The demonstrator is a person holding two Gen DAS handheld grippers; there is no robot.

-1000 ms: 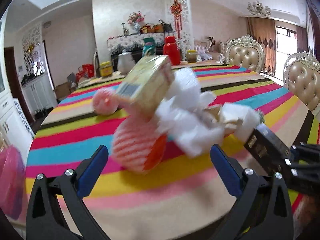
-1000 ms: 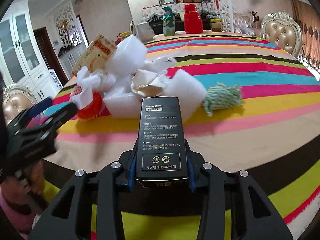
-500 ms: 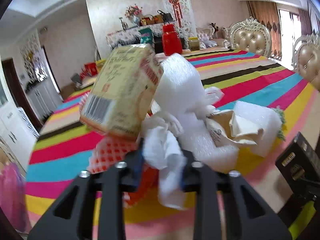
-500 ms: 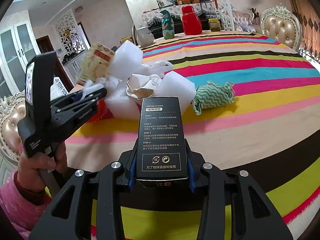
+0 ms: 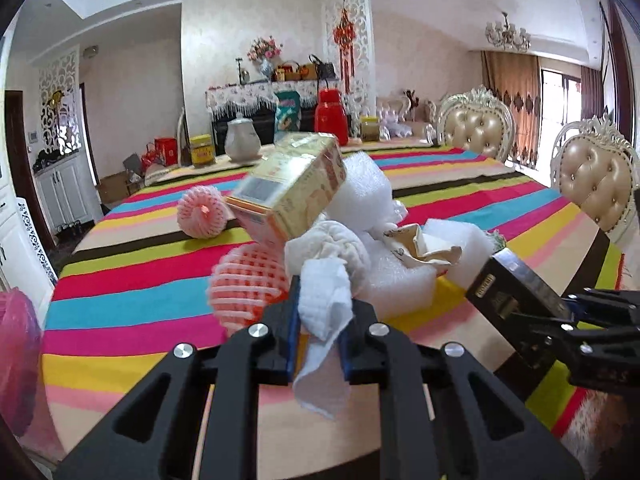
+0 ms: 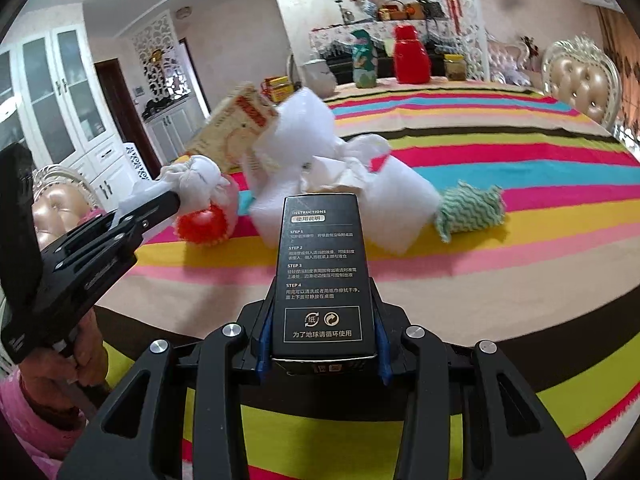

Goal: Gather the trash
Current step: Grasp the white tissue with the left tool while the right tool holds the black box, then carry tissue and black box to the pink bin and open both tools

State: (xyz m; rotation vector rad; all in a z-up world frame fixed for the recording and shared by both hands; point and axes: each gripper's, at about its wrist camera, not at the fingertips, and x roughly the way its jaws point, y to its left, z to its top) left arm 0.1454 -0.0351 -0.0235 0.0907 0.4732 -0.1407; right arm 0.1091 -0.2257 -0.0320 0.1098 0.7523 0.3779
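Note:
My left gripper [image 5: 318, 332] is shut on a crumpled white tissue [image 5: 326, 280] and holds it above the striped table; the tissue also shows in the right wrist view [image 6: 198, 182]. My right gripper [image 6: 322, 344] is shut on a black box [image 6: 322, 272] with printed instructions, also seen at the right of the left wrist view [image 5: 516, 292]. Behind them lies a trash pile: a tilted yellow carton [image 5: 292, 192], white foam sheets [image 5: 372, 200], crumpled brown paper [image 5: 420, 246], an orange foam net [image 5: 248, 288] and a green patterned cloth [image 6: 470, 210].
A pink foam net [image 5: 202, 216] lies further back on the striped tablecloth [image 5: 140, 280]. A red jug [image 5: 330, 118], white pot [image 5: 242, 142] and jars stand at the far edge. Padded chairs [image 5: 596, 184] are at the right. Something pink [image 5: 18, 356] sits at the left.
My left gripper closed on the white tissue and has drawn back from the pile, lifting it. The yellow carton has shifted in the pile. The right gripper holds the black box still.

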